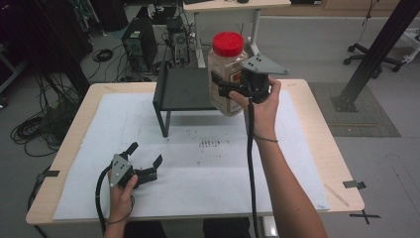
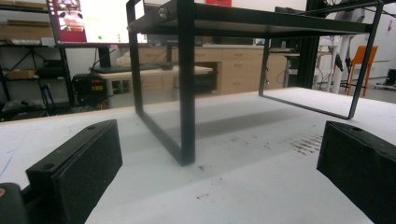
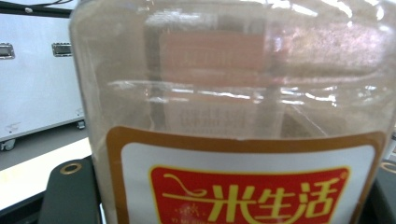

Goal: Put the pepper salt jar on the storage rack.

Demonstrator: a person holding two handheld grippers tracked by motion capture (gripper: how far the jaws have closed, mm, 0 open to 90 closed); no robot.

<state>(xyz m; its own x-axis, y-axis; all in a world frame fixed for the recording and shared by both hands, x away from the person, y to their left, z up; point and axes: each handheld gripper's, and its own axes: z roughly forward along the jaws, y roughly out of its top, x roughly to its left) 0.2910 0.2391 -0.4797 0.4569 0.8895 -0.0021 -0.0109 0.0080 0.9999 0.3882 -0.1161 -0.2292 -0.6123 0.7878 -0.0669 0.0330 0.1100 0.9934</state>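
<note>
A person at a paper-covered table [image 1: 297,163] lifts a clear jar [image 1: 225,79] with a red lid [image 1: 228,43] in the right gripper [image 1: 233,89], holding it in the air just at the right end of a black metal rack [image 1: 183,89], level with or slightly above its shelf. The jar looks to be headed for that shelf, and the risk is plain: it is tall, carries pale powder or grain, and is gripped around its lower body, so the weight above the jaws could swing or tip it if the hand turns too quickly. Its smooth plastic wall could also slide in the pads. Brought in too low, its base may knock the shelf edge and shove the light rack across the paper. Set down too near the rim, it could topple off.

The right gripper is closed on the jar, jaws spread about as wide as the jar's body and pressed on either side; the right gripper view looks straight at the orange-and-red label [image 3: 243,186] between the jaw tips.

The left gripper [image 1: 146,161] rests low on the table near the person, well apart from the rack, jaws wide and holding nothing. Its view looks along the paper at the rack leg [image 2: 186,88].
</note>
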